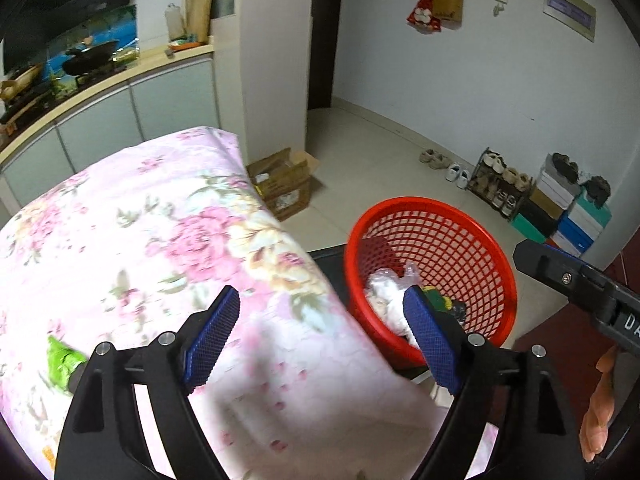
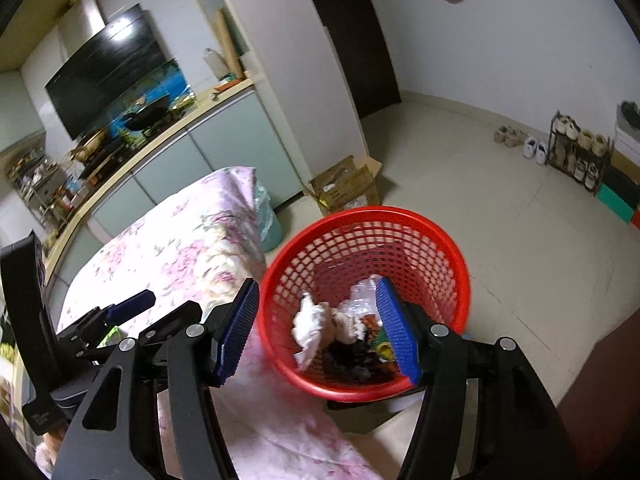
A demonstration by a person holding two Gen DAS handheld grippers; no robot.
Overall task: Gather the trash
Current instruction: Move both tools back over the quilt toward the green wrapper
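Observation:
A red mesh basket point(image 1: 420, 205) point(image 2: 360, 213) stands beside a table under a pink floral cloth point(image 1: 160, 220) point(image 2: 192, 248). Inside it lie crumpled white tissue point(image 2: 310, 326) point(image 1: 386, 292), clear plastic and dark scraps. My left gripper point(image 1: 322, 338) is open and empty over the cloth's right edge. A green wrapper point(image 1: 60, 360) lies on the cloth to its left. My right gripper point(image 2: 318, 332) hangs open above the basket's near rim, with nothing between its pads. One blue-padded finger point(image 2: 132, 304) of the left gripper shows at the left of the right wrist view.
An open cardboard box point(image 1: 284, 184) point(image 2: 348, 190) sits on the tiled floor behind the table, next to a teal bin point(image 2: 269, 220). A shoe rack point(image 1: 500, 184) and stacked boxes point(image 1: 568, 208) line the far wall. A counter with cabinets point(image 1: 100, 120) runs along the left. A person's hand point(image 1: 600, 400) shows at the right edge.

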